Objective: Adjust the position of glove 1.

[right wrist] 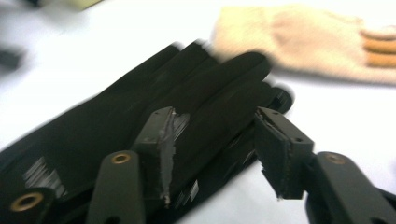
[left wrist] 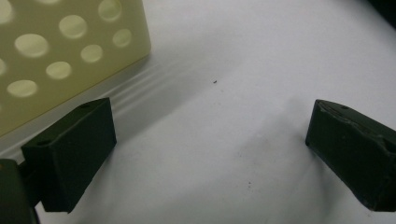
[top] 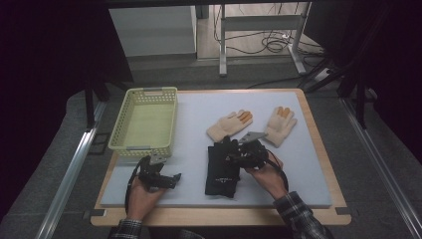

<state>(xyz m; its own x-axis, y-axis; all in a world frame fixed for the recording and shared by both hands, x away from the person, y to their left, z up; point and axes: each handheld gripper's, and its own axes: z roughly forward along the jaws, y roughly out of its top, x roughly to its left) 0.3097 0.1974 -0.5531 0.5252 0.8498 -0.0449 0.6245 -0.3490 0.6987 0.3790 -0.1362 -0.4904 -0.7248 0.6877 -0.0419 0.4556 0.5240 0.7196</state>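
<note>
Hovering right gripper point(right wrist: 212, 149), jaws apart, over black gloves point(top: 222, 167) at frame centre on worktop point(top: 308, 174); we judge them soft, light, limp, probably stacked pair. Best pinch at cuff. Left gripper point(left wrist: 210, 154) gapes, unladen, beside basket point(left wrist: 60, 51).

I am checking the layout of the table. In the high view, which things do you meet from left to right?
Yellow basket → left gripper → black gloves → right-hand cream glove.
</note>
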